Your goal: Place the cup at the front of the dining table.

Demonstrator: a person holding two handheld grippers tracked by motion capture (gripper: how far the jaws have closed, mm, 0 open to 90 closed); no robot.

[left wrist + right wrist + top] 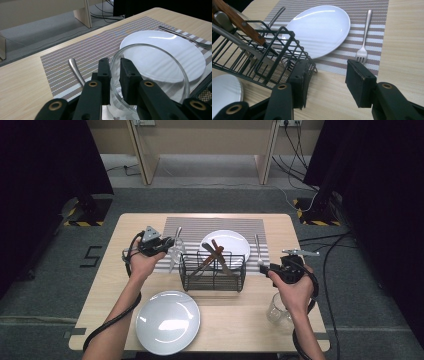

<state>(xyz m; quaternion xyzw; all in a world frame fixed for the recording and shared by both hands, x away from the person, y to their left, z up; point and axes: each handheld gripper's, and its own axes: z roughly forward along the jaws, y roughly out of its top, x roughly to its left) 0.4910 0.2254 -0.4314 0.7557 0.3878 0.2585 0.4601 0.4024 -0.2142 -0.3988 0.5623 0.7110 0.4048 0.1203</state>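
1. Grey plate point(168, 321); nearest the person, on the bare table point(235, 320); its near rim runs close to the table's edge; in the right gripper view it shows as a sliver cut off at the lower left.
2. Second glass point(279, 311); at the near right of the table, partly covered by the right forearm; its base is hard to make out.
3. Right gripper point(264, 268); fingers spread wide with nothing between them, as the right gripper view shows; it hovers over bare wood just right of the wire basket point(212, 271).
4. Wire basket; black, mid-table; holds a wooden-handled knife point(218, 254) and steel cutlery whose lower ends are lost behind the mesh; their kinds cannot be told.
5. Left gripper point(114, 72); fingers closed on the wall of the clear glass point(150, 75), one finger inside the rim and one outside; the glass stands on the near left part of the striped mat point(195, 227), just left of the basket; its foot is hidden below the fingers.
6. Spoon point(76, 71); lies on the mat beside the glass; its bowl end is covered by the gripper.
7. White plate point(226, 244); on the mat behind the basket, its near edge screened by the wire.
8. Fork point(363, 37); on the mat right of the white plate, tines toward the person.
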